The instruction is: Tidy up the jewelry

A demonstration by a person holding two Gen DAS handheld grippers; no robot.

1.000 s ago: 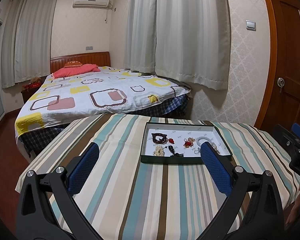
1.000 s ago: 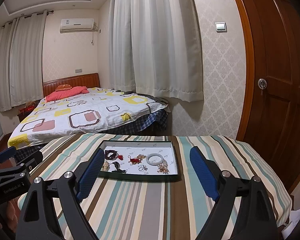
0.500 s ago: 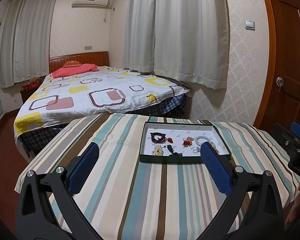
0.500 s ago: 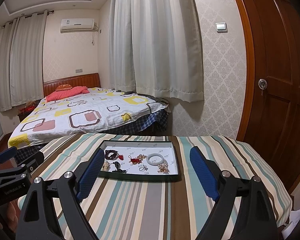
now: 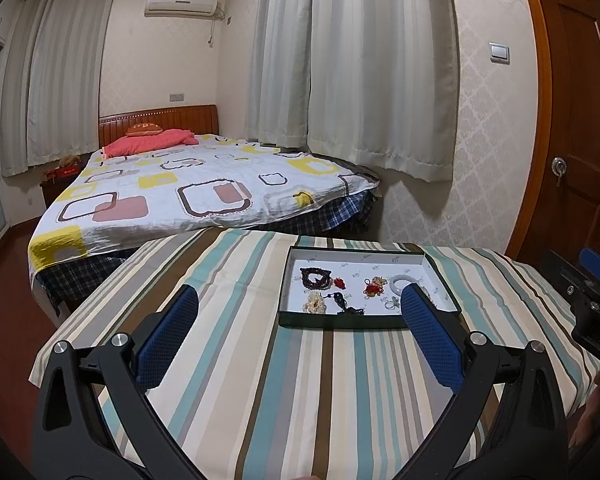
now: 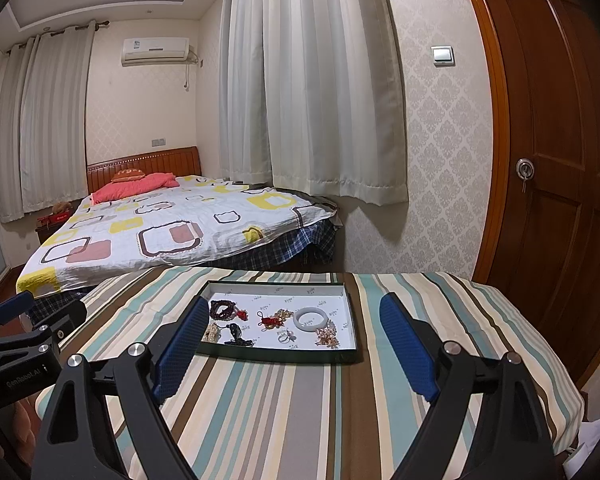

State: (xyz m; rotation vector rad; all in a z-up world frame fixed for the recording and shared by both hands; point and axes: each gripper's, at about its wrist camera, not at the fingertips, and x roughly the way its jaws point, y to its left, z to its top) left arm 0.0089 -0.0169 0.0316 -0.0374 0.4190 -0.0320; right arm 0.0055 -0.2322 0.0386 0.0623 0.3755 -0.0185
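Nothing has shifted appreciably since the frames a second earlier: both grippers keep their hover above the near part of the table, and the tray's contents lie as before. Shallow dark-rimmed tray (image 6: 278, 356) with white floor, resting on the striped tablecloth (image 6: 300, 412) toward the far edge of the table; within it, at far left a dark red bead bracelet (image 6: 224, 309) with a small red tassel beside it; at centre a red knotted charm (image 6: 269, 321); right of that a pale jade bangle (image 6: 310, 318) lying flat; along the near side a pale beaded piece (image 6: 212, 332), a black cord pendant (image 6: 236, 334), a small ring (image 6: 286, 337) and a cluster of light beads (image 6: 327, 338) at near right; pieces lie close together, some touching. Right gripper (image 6: 290, 330), blue-padded jaws spread wide, nothing between them, hovering short of the tray and framing it; left gripper (image 5: 296, 316), jaws likewise spread wide and empty, the tray seen beyond its right finger; each gripper's edge shows in the other's view. Beyond the table, a bed (image 6: 172, 232) with a patterned cover; white curtains (image 6: 320, 92) on the wall; a wooden door (image 6: 560, 160) at right.
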